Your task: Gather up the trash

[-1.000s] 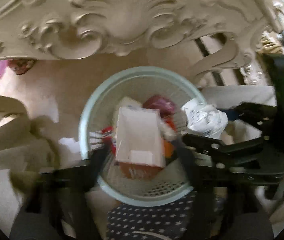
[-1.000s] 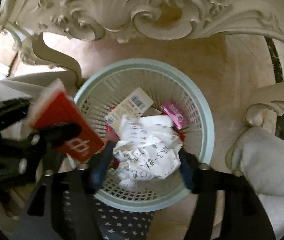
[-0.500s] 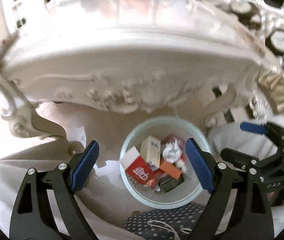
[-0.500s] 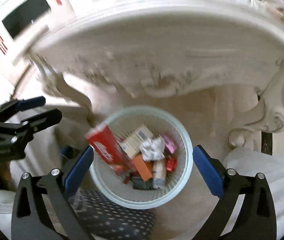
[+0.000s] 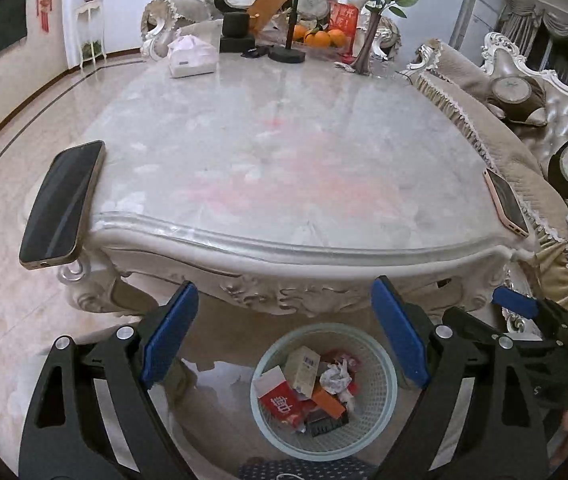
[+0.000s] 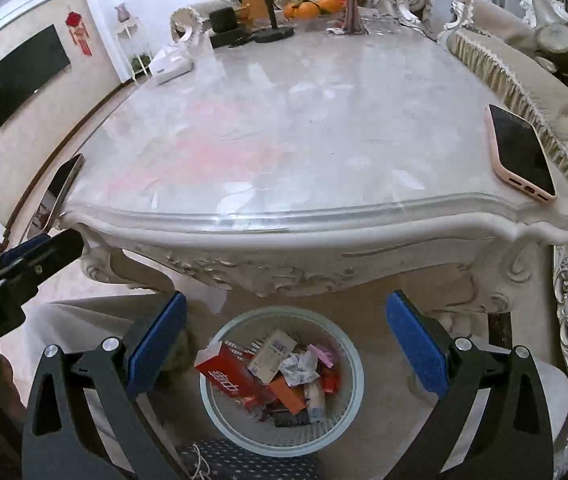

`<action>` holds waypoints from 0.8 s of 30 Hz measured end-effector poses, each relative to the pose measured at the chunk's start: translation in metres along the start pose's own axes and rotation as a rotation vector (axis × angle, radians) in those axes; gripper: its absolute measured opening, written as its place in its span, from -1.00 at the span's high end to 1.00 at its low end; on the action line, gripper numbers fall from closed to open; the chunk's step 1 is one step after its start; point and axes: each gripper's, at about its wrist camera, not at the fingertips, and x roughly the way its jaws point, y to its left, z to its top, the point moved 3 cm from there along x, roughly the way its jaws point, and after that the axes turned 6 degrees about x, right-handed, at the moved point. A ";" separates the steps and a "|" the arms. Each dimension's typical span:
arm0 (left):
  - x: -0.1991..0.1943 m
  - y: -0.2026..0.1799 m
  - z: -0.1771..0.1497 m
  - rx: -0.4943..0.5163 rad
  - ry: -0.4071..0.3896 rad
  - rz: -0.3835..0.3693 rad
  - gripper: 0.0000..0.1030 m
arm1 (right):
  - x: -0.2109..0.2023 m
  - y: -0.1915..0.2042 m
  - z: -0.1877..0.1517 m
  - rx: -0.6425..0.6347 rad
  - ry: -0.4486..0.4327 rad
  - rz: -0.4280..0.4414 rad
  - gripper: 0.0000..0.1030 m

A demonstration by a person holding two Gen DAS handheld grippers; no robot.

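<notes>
A pale green mesh basket (image 5: 385, 408) stands on the floor under the near edge of the marble table (image 5: 284, 152). It holds a red box (image 5: 280, 398), a tan carton (image 5: 303, 364), crumpled paper (image 5: 335, 376) and other wrappers. The basket also shows in the right wrist view (image 6: 353, 380), with the red box (image 6: 228, 378) and crumpled paper (image 6: 297, 368). My left gripper (image 5: 284, 338) is open and empty, high above the basket. My right gripper (image 6: 284, 344) is open and empty, also above it.
A dark phone (image 5: 64, 204) lies on the table's near left corner and a pink-cased phone (image 6: 519, 152) on its right edge. A tissue box (image 5: 192, 58), vase, oranges and a stand sit at the far end. Sofas (image 5: 531, 92) stand to the right.
Both grippers opened, dropping the red box and crumpled paper into the basket, then rose well above it, so the table top came into view.
</notes>
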 end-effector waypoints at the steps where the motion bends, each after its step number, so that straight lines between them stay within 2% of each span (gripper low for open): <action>1: -0.001 -0.001 0.000 0.004 0.005 -0.002 -0.67 | -0.003 -0.002 0.000 0.010 0.001 -0.007 -0.85; 12: -0.011 -0.014 -0.018 0.029 0.031 -0.014 -0.67 | -0.023 0.005 -0.021 0.009 0.009 -0.038 -0.85; 16: -0.019 -0.022 -0.022 0.062 0.005 0.000 -0.67 | -0.029 0.005 -0.027 0.011 0.002 -0.040 -0.85; 21: -0.007 -0.023 -0.024 0.055 0.038 -0.016 -0.67 | -0.021 0.002 -0.029 0.020 0.025 -0.027 -0.85; 24: -0.002 -0.027 -0.022 0.070 0.045 0.003 -0.67 | -0.018 -0.002 -0.028 0.038 0.033 -0.029 -0.85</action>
